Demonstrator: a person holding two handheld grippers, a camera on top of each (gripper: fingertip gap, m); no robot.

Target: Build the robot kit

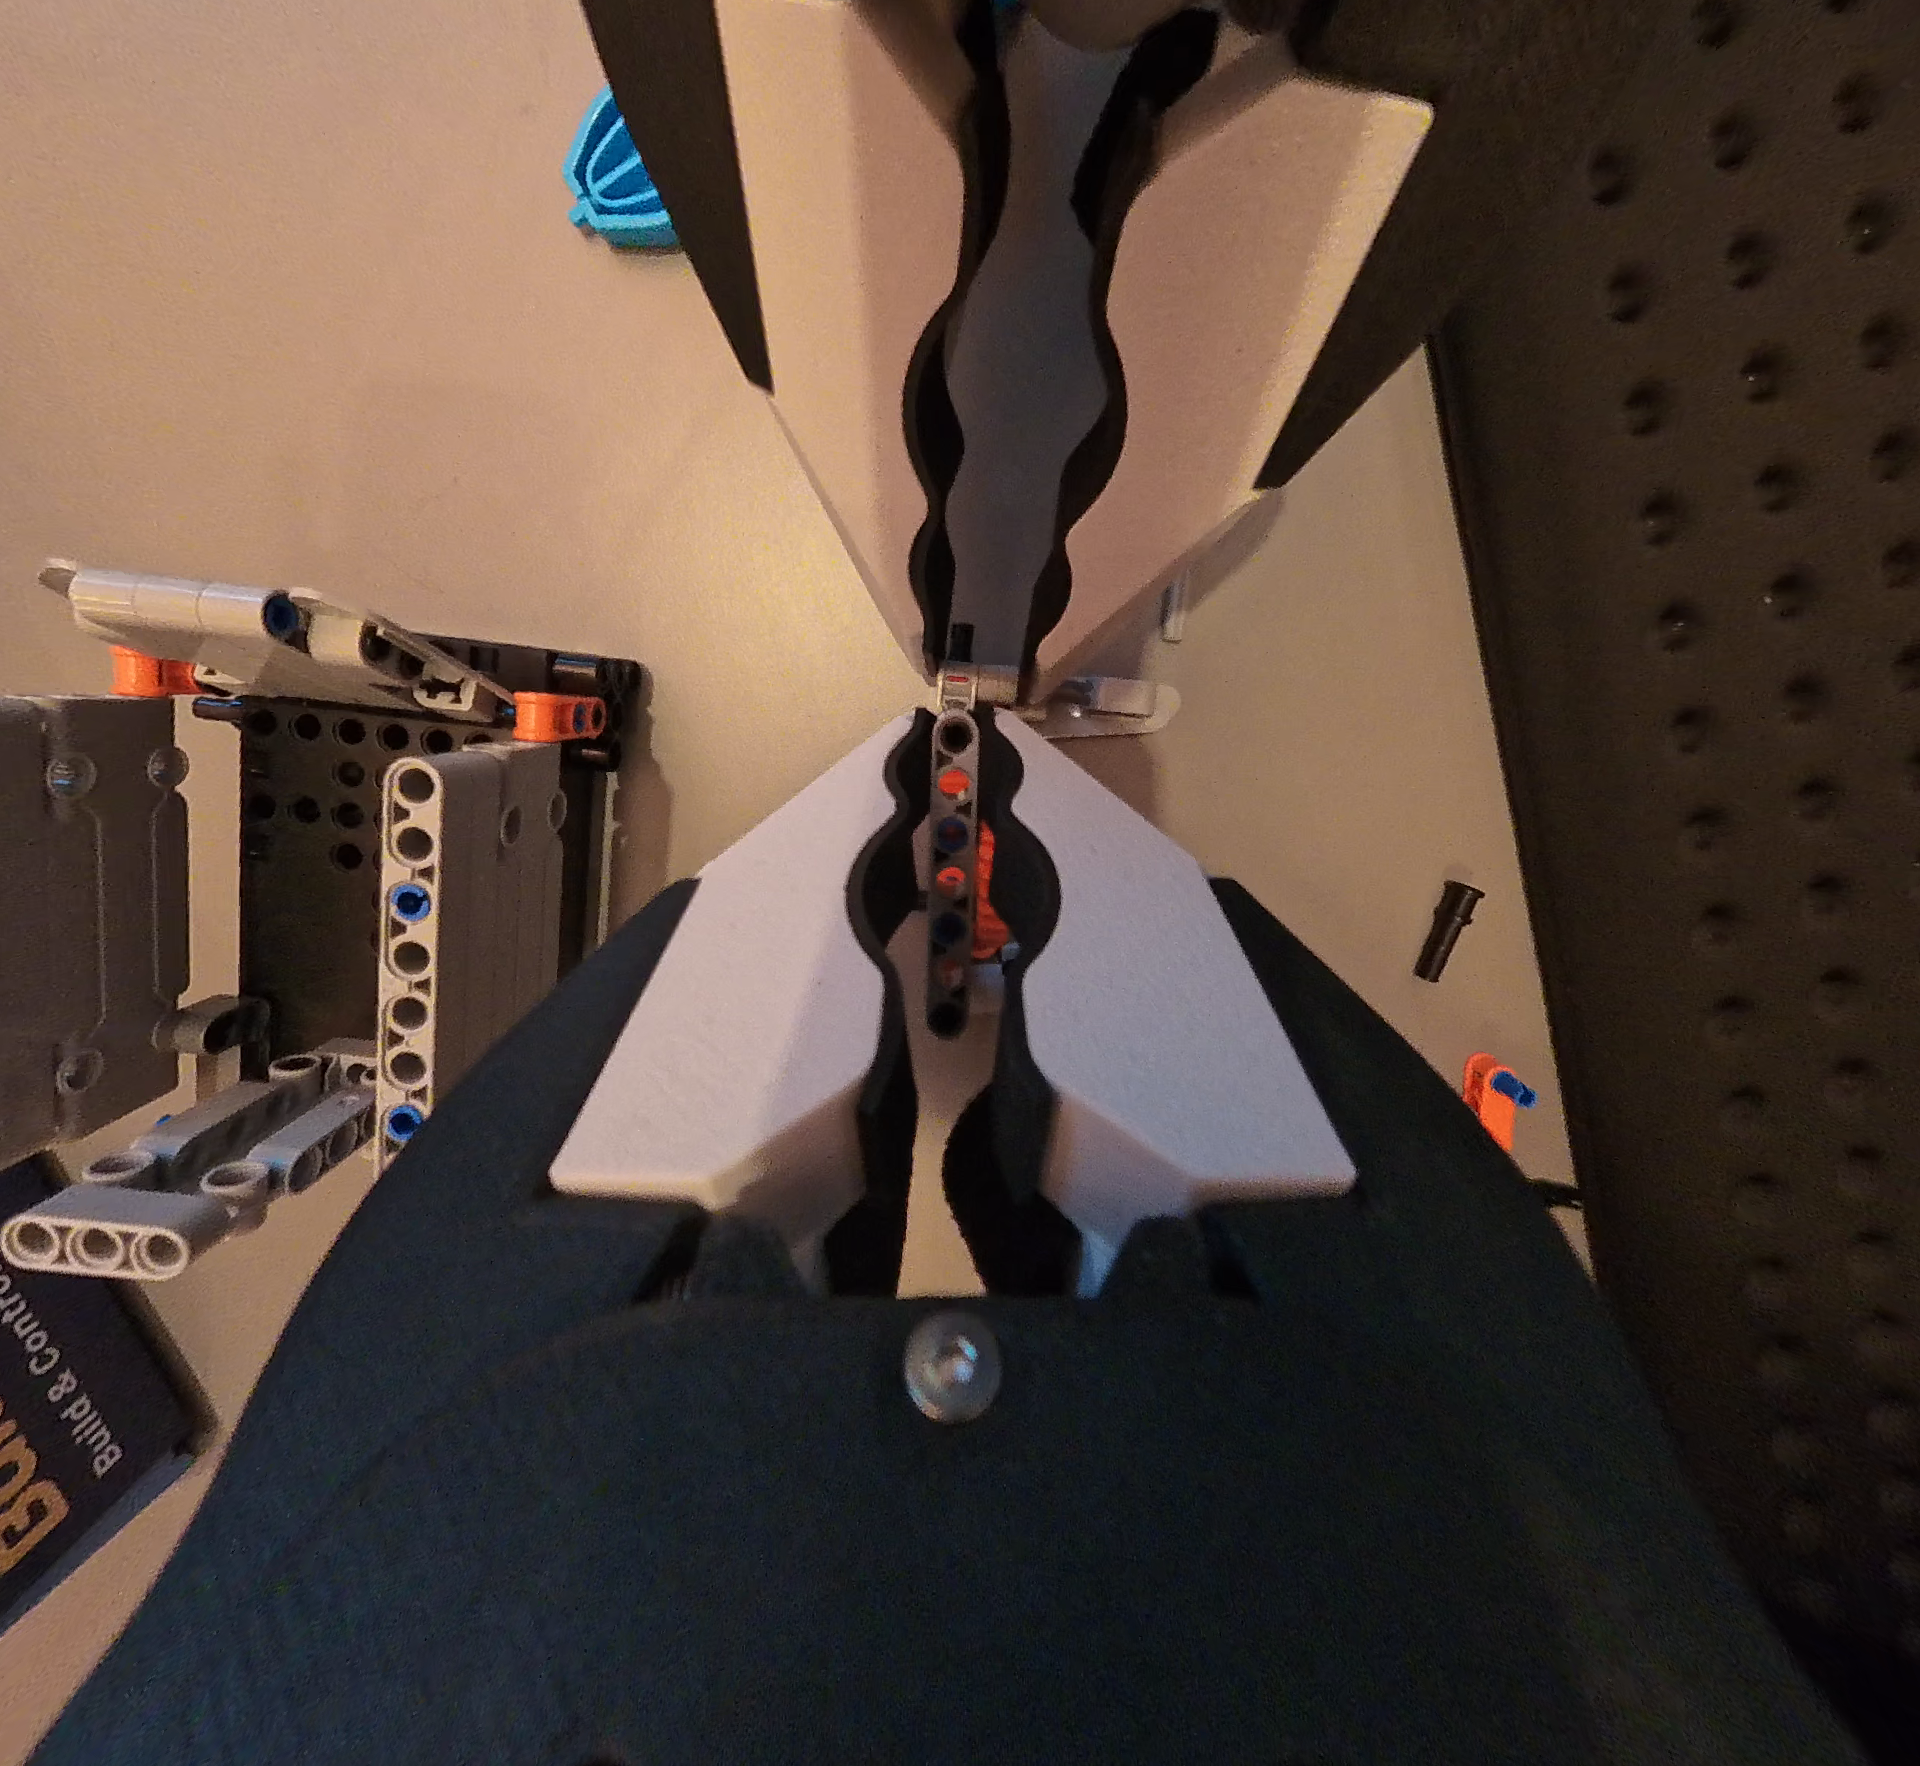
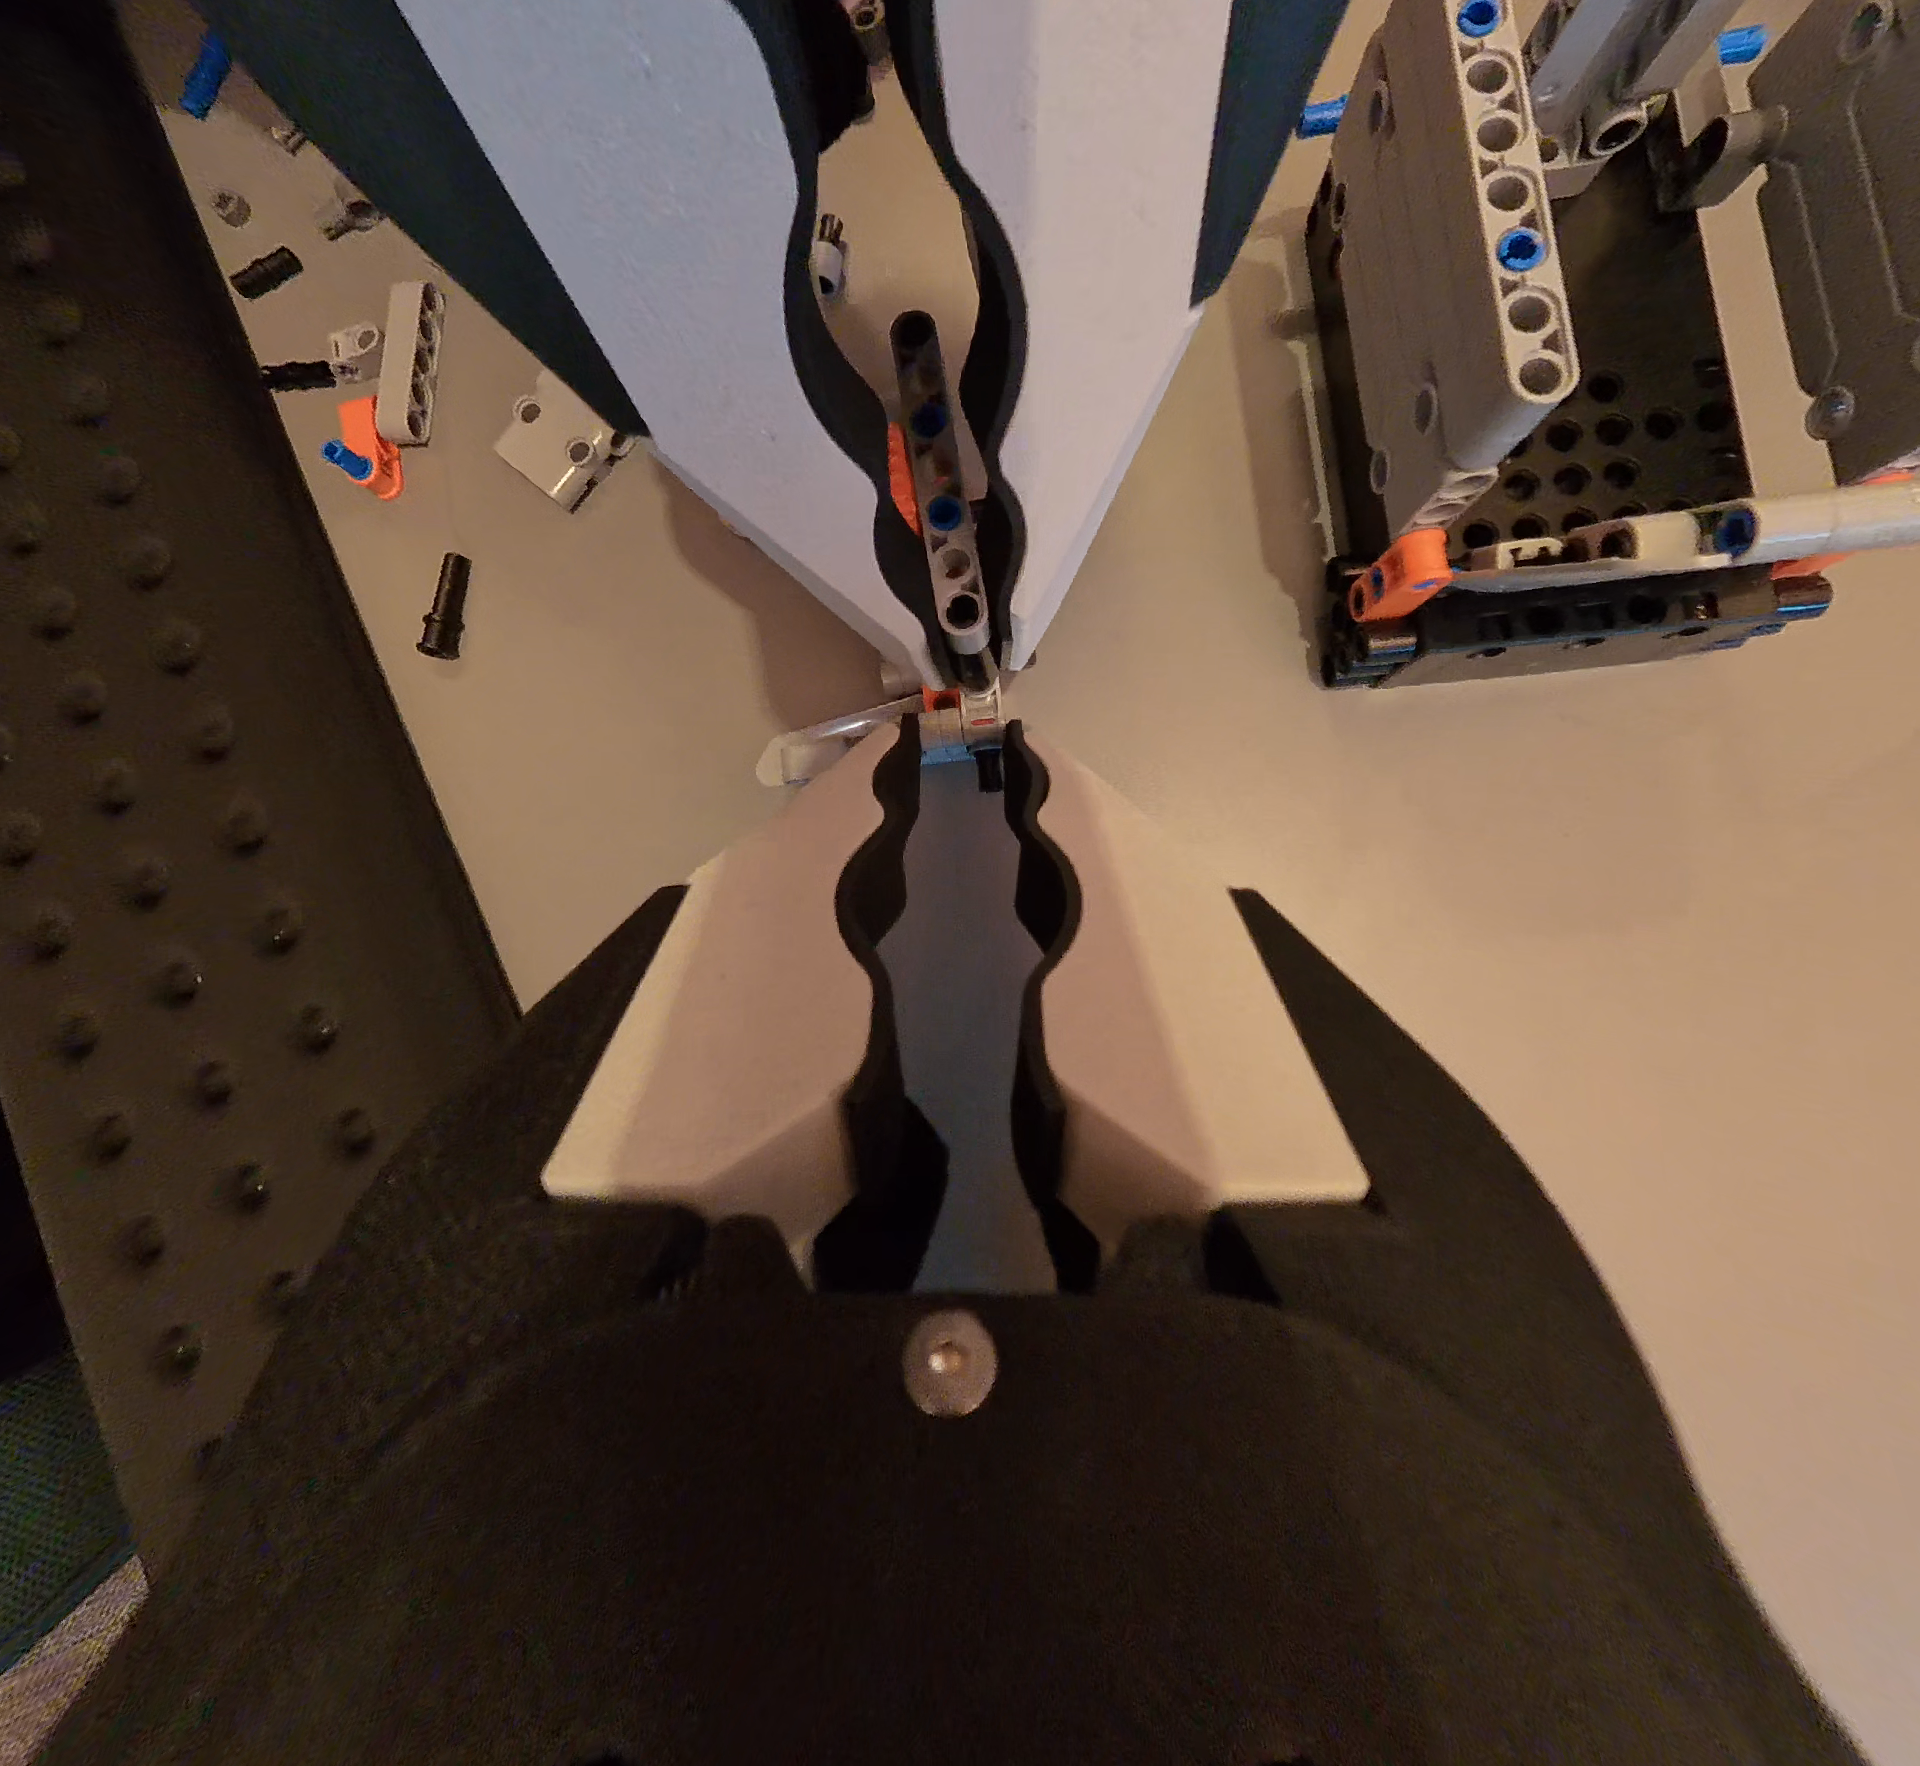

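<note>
Where the two hand-held grippers meet tip to tip above a pale beige table (image 2: 1455, 989), a dark pegboard panel (image 2: 156, 781) dotted with round studs runs along one edge of that surface. Next in size is a partly built model of plastic construction beams (image 2: 1558, 366), standing on the table well apart from the grippers: a black perforated base carries grey blocks, a light grey beam with blue pins, and orange connectors at its corners. No box or tray shows in either view; loose parts lie straight on the table. The left gripper (image 1: 961, 729) has its fingers drawn narrow, clamped on a dark grey beam with holes (image 1: 951, 885), which runs lengthwise between the wavy black pads and carries blue and orange pins, with an orange piece beside it. The right gripper (image 2: 961, 745) faces it, its fingers also narrow, pinching a small light grey connector (image 2: 971, 714) at the beam's end; a short black pin sticks out of this connector. Beside the pegboard lie small loose pieces: a short grey beam (image 2: 410, 366), a grey block (image 2: 561, 454), an orange connector with a blue pin (image 2: 369, 454), and a black pin (image 2: 445, 607). A bright blue curved piece (image 1: 613, 173) lies farther off in the left wrist view.
</note>
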